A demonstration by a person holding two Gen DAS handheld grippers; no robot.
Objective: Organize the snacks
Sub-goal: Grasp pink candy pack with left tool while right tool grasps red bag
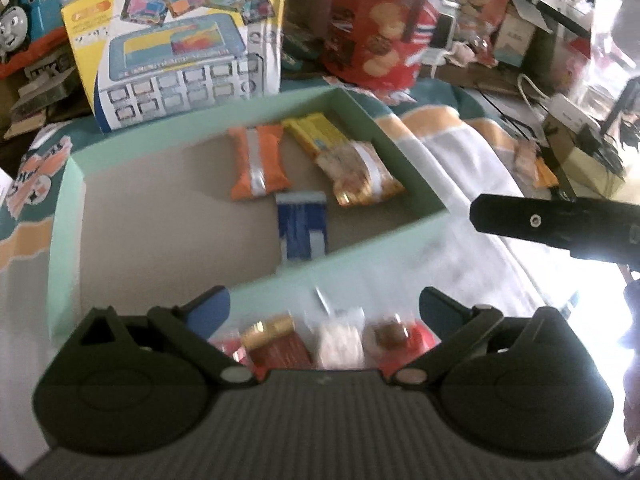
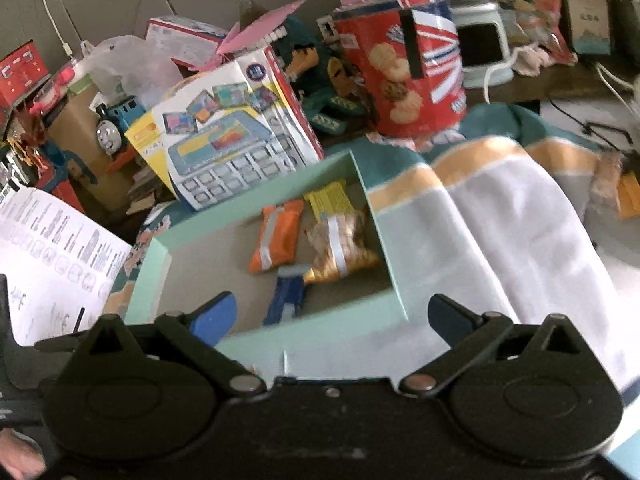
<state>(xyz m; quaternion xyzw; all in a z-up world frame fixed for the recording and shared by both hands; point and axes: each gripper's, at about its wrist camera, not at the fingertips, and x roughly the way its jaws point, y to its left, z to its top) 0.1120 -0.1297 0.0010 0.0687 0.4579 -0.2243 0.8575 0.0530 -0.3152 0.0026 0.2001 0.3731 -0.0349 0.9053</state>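
Note:
A mint-green box [image 1: 64, 232] lies open on the blanket. On its floor lie an orange packet [image 1: 259, 162], a yellow packet [image 1: 316, 132], a golden clear packet [image 1: 360, 174] and a blue packet [image 1: 302, 228]. My left gripper [image 1: 324, 309] is open and empty, held back from the box's near wall. Below it lie a red and gold packet [image 1: 276, 344], a white packet [image 1: 340, 340] and a red snack [image 1: 396, 334]. My right gripper [image 2: 332, 315] is open and empty too, in front of the same box [image 2: 384, 240] with its orange packet [image 2: 278, 236] and blue packet [image 2: 290, 292]. One of the right gripper's black fingers [image 1: 516, 220] shows at the right.
A red biscuit tin [image 1: 376, 40], a toy tablet carton [image 1: 176, 52] and a blue toy train [image 1: 24, 20] crowd the back behind the box. The white, orange and teal blanket [image 2: 500, 240] spreads to the right, with another packet [image 1: 532, 160] and cables. A printed sheet [image 2: 52, 248] lies at the left.

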